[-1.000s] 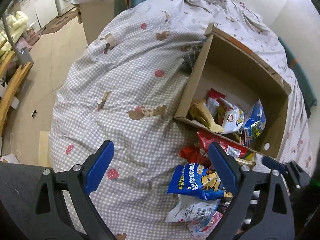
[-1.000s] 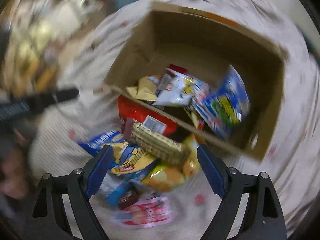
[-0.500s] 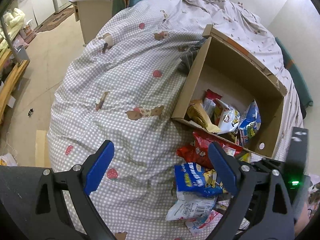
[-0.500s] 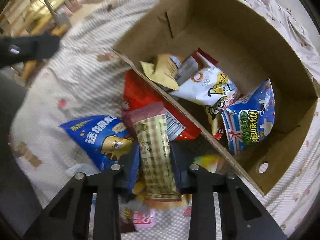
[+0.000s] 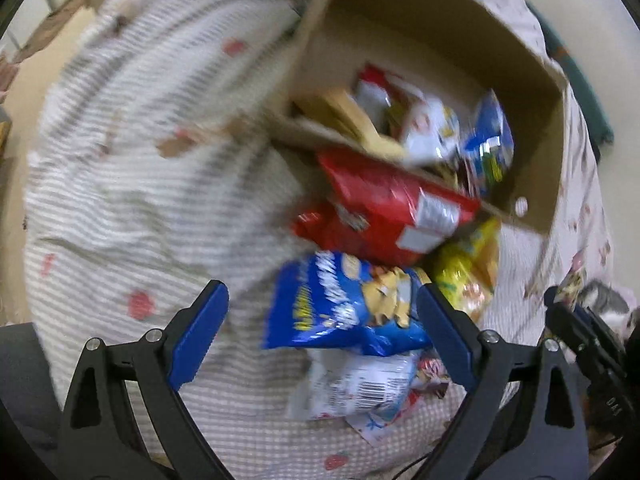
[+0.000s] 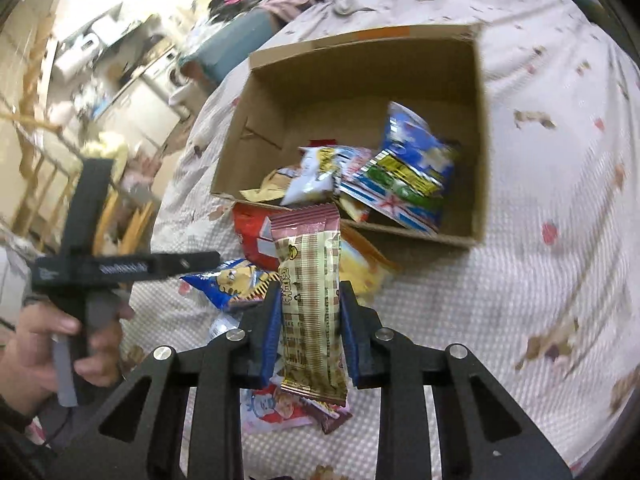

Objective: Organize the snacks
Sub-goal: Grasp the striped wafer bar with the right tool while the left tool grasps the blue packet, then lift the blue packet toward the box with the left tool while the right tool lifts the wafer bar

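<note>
My right gripper (image 6: 309,292) is shut on a long beige and maroon wafer pack (image 6: 310,292), held above the loose snack pile and short of the cardboard box (image 6: 482,128). The box holds several packets, among them a blue and green bag (image 6: 408,168). My left gripper (image 5: 322,304) is open and empty over a blue snack bag (image 5: 344,304). A red bag (image 5: 384,204) and a yellow bag (image 5: 464,276) lie against the box's (image 5: 536,80) near wall. The left wrist view is blurred.
Everything lies on a checked bedspread (image 6: 540,280) with strawberry prints. A white packet (image 5: 356,384) and a pink packet (image 6: 272,404) lie nearest me. The left hand with its gripper handle (image 6: 92,272) shows at the left. Furniture and floor lie beyond the bed's left edge.
My right gripper has closed on the wafer pack and lifted it off the pile, swinging to face the box. My left gripper has moved down and closer to the blue bag.
</note>
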